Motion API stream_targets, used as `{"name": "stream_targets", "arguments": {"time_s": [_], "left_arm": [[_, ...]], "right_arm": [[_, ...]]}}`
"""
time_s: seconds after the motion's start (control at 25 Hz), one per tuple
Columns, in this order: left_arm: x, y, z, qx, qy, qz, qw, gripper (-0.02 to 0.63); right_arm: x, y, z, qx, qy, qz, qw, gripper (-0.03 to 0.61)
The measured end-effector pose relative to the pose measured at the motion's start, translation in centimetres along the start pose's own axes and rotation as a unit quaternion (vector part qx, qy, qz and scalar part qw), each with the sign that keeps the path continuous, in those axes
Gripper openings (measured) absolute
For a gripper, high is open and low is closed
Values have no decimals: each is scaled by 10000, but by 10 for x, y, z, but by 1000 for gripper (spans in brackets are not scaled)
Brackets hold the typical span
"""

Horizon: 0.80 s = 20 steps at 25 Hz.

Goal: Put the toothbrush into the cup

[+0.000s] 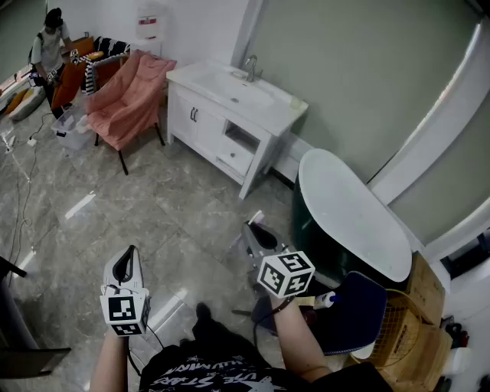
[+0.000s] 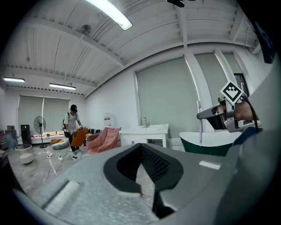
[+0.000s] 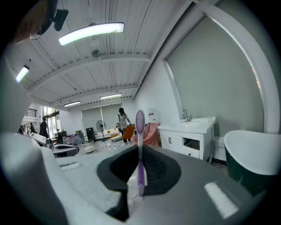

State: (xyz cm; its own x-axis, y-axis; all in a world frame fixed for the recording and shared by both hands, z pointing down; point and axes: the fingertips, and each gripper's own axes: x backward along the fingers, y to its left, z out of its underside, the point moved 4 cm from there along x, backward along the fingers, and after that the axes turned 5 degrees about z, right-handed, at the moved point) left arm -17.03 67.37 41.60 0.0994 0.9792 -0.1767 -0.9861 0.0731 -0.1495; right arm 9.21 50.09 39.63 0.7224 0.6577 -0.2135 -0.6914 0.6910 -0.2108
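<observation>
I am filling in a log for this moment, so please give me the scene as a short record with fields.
left gripper: fingers together, nothing between them
right gripper: fingers closed on the toothbrush
toothbrush: purple, head pointing out beyond the fingers
cup: none made out in any view
surroundings: white sink cabinet and dark bathtub ahead

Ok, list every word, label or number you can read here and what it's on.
Nothing reads clearly.
White print on the black shirt: upside down, blurred, unreadable.
Red label on the white dispenser: too small.
Left marker cube and right marker cube: square patterns only, no letters.
</observation>
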Motion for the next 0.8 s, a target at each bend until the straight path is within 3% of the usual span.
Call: {"name": "stream_targets", "arguments": {"time_s": [0.28,0.6,0.8], "left_arm": [[3,-17,-2,-65,31,147,9999,8],[21,-19,39,115,373,121,9992,8],[20,1,26,-61,248,2,9997,8]], "right_arm": [[25,-6,6,-47,79,100,9999,31],[39,-2,49,-218,328,279,9988,31],[43,-11,40,-331,138,521,9980,31]]}}
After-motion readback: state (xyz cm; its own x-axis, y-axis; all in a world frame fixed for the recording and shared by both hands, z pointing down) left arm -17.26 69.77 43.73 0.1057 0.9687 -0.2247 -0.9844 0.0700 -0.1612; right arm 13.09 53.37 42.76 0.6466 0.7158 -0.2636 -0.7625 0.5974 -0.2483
